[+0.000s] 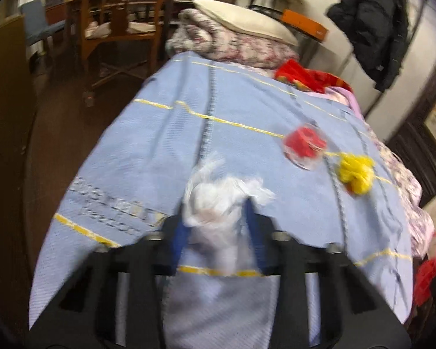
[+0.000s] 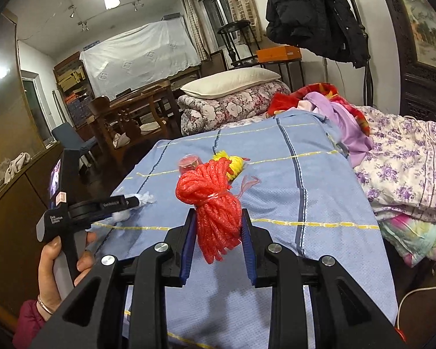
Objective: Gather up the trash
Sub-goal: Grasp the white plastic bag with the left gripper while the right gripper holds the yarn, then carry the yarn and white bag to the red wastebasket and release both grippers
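My left gripper (image 1: pixel 216 203) is shut on a crumpled white plastic wad (image 1: pixel 223 189), held just above a blue checked bedspread (image 1: pixel 159 145). The right wrist view shows this gripper (image 2: pixel 136 200) from the side at the left, with white wisps (image 2: pixel 146 197) sticking out past its tips. My right gripper (image 2: pixel 218 213) is shut on a tied red foam-net bundle (image 2: pixel 206 183) that stands up between its blue pads. Farther along the bedspread (image 2: pixel 320 189) lie a clear cup with red inside (image 1: pixel 304 142) (image 2: pixel 189 163) and a yellow net bundle (image 1: pixel 354 171) (image 2: pixel 234 164).
A pillow (image 2: pixel 229 80) rests on a rolled floral quilt (image 2: pixel 232 104) at the bed's far end. Purple and floral bedding (image 2: pixel 401 171) is piled to the right. Wooden chairs (image 2: pixel 130 116) stand left of the bed and a black jacket (image 2: pixel 314 14) hangs behind. A hand (image 2: pixel 55 258) grips the left gripper's handle.
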A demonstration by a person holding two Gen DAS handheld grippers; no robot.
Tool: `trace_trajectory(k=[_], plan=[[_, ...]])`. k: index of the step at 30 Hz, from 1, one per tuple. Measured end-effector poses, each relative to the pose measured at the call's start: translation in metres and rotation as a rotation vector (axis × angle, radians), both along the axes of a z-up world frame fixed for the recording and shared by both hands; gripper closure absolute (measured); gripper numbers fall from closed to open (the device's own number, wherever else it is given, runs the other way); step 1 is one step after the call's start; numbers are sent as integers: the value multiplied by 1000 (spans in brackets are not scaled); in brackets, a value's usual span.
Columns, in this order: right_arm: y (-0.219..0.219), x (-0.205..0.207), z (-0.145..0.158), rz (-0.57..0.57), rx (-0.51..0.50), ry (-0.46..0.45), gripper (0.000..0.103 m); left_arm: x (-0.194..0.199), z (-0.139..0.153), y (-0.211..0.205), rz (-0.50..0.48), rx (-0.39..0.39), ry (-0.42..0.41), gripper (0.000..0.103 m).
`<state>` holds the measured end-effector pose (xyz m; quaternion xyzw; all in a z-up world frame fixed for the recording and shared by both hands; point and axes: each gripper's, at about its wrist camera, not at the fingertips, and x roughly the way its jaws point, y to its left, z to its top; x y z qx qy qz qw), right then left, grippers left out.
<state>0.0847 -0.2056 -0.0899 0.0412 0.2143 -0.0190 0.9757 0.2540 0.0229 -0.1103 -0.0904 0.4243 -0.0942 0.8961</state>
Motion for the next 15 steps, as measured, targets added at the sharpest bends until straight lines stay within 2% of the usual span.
trace_trajectory(k=[2, 6, 11, 15], plan=[[2, -2, 3, 0, 0, -10, 74, -4, 5, 0, -23, -28, -25, 77], [0, -6, 9, 0, -3, -30, 74, -15, 21, 10, -58, -143, -91, 77], [-2, -11, 18, -4, 4, -43, 74, -25, 33, 12, -97, -220, -136, 77], [-4, -19, 30, -7, 6, -68, 74, -31, 37, 13, -123, -261, -141, 77]])
